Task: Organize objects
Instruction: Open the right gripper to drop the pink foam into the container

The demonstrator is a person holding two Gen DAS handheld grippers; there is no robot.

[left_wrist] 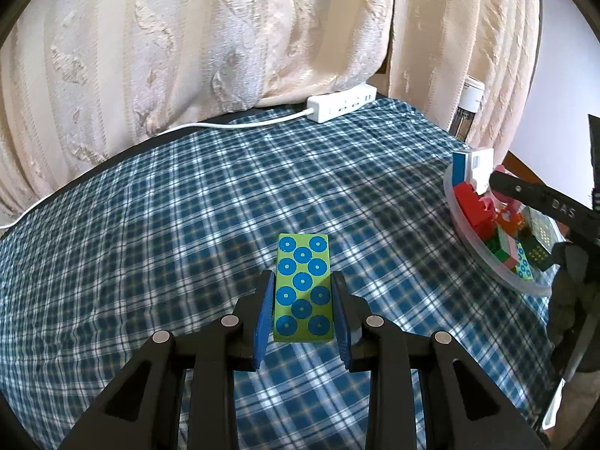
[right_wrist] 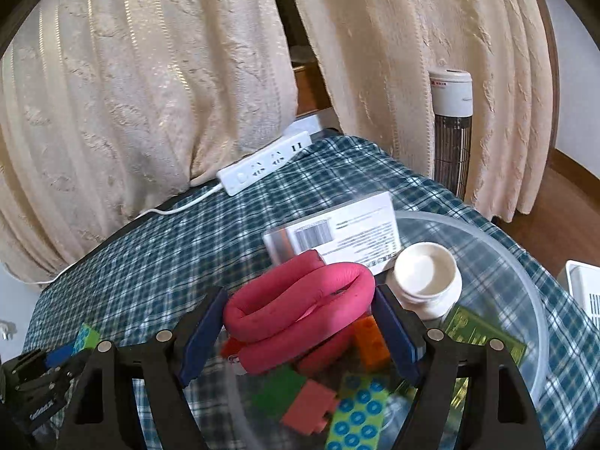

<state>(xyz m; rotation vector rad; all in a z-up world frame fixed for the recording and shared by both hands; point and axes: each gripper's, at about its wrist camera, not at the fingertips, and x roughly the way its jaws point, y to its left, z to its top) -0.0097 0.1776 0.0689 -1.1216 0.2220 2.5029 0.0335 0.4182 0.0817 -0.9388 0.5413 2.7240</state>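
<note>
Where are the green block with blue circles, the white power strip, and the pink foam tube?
green block with blue circles (left_wrist: 303, 287), left wrist view, middle of its dotted top face.
white power strip (right_wrist: 262, 168), right wrist view, middle of its socket face.
pink foam tube (right_wrist: 300, 300), right wrist view, upper loop of the coil.

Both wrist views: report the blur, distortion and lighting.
Left wrist view: sharp on the green block in the left gripper, fisheye bends the table edge, dark vignette in the corners, soft daylight through the curtain. Right wrist view: bin contents below the pink tube are smeared, curtain bright.
</note>
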